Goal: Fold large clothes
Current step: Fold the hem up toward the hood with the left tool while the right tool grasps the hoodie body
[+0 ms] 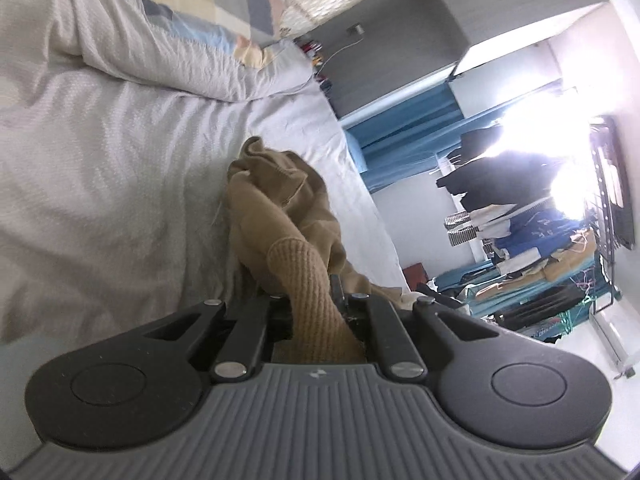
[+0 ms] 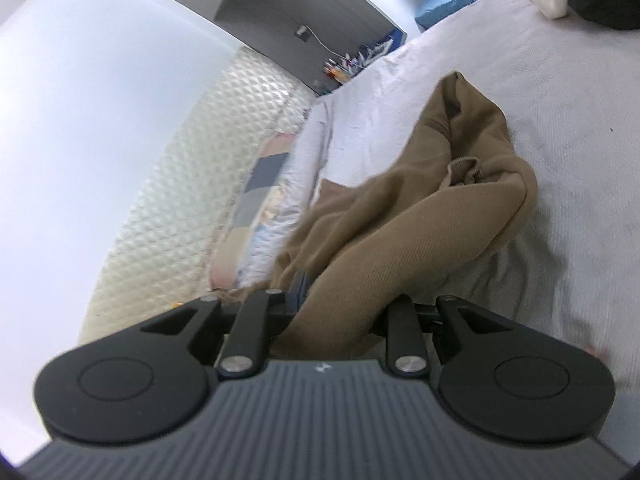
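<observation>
A white bed [image 1: 120, 152] fills most of both views, with a patchwork quilt [image 1: 224, 12] along its far side. A tan sweater [image 2: 420, 208] lies bunched on the bed, lifted at two ends. The left gripper [image 1: 316, 300] has its fingers clamped on a ribbed cuff [image 1: 308, 280]; the right gripper [image 2: 336, 312] holds sweater cloth in narrow fingers.
</observation>
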